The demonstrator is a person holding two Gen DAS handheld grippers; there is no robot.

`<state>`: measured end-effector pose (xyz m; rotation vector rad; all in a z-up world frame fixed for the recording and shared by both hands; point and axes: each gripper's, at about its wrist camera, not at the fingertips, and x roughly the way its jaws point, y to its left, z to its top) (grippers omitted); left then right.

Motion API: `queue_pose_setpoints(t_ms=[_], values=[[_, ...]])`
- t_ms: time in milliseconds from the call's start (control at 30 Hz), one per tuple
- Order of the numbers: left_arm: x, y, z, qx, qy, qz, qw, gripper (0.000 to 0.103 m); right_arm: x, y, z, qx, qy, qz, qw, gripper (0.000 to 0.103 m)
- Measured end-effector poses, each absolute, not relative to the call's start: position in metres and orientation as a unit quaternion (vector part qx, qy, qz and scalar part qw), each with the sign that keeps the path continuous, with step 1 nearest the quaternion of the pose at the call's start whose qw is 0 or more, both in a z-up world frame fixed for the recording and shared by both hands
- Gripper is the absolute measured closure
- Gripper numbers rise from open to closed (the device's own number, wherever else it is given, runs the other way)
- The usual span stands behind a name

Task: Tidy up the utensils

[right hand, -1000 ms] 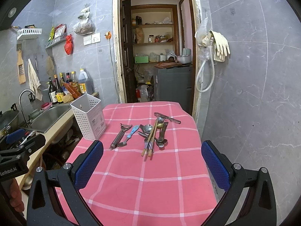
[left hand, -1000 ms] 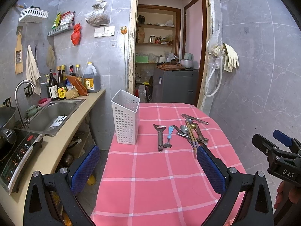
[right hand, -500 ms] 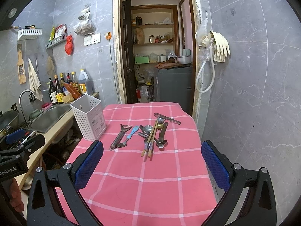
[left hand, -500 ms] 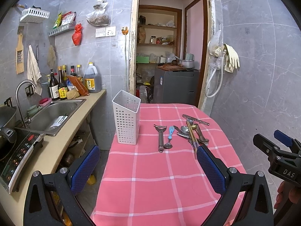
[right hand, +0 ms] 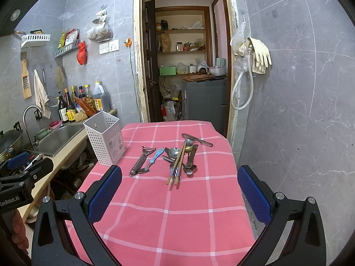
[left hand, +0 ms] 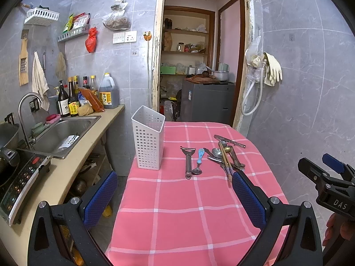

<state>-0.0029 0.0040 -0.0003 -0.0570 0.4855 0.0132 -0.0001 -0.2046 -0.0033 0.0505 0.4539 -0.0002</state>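
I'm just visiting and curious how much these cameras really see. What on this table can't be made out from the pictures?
- Inside of the white basket: both views look at it from the side, so its own walls hide the bottom.
- Pile of spoons: they overlap and the chopsticks lie across them, so no exact count.
- Chopstick ends, left view: hidden behind the left claw pad.
- Near table edge: cut off by both claws, including the right claw.
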Motion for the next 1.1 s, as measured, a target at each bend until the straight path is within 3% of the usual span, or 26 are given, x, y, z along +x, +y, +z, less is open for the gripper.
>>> queue_pose_setpoints(t_ms=[1100], values=[[-0.0097,-0.0008,0.0009,-0.028,0.237,0.006,0.971,0.000,-0.0074,-0.2005,0.0077,0.024,0.219,0.001,0.975,0.001]])
